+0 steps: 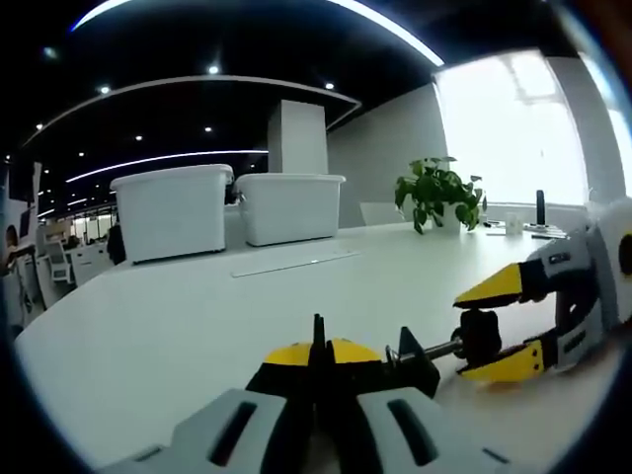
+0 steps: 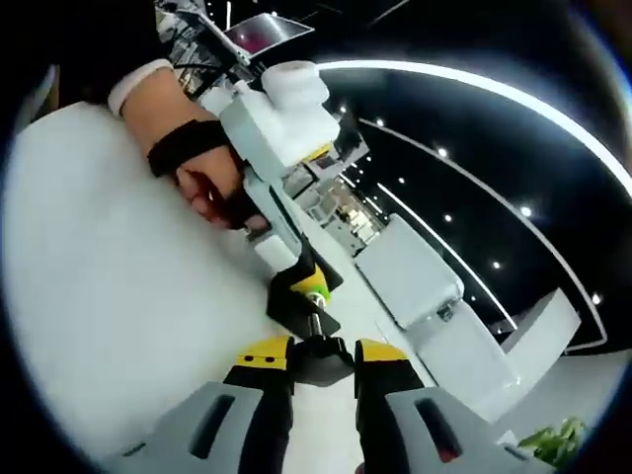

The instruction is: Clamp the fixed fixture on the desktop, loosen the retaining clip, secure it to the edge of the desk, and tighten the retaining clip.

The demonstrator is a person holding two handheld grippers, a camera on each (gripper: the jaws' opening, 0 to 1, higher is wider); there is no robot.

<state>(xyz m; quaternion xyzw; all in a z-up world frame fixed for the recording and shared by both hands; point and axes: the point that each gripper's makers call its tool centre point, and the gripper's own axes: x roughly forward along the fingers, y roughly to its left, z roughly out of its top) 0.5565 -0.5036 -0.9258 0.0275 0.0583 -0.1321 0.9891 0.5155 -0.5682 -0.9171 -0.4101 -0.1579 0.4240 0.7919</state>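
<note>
Left gripper (image 1: 318,357) pinches the fixture (image 1: 413,361) body; right gripper (image 2: 321,354) grips its knob (image 2: 323,357), loosening step, needs turning.

bins (image 1: 227,209) behind clamp (image 1: 420,360), on desk (image 1: 148,326)

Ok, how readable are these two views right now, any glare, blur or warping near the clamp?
Left gripper view: the window is blown out white, but the clamp on the desk stays sharp and dark. Right gripper view: rolled sideways, fisheye bends the ceiling lights; the person's hand looks slightly soft, and the clamp knob sits clear between the right gripper tips.
</note>
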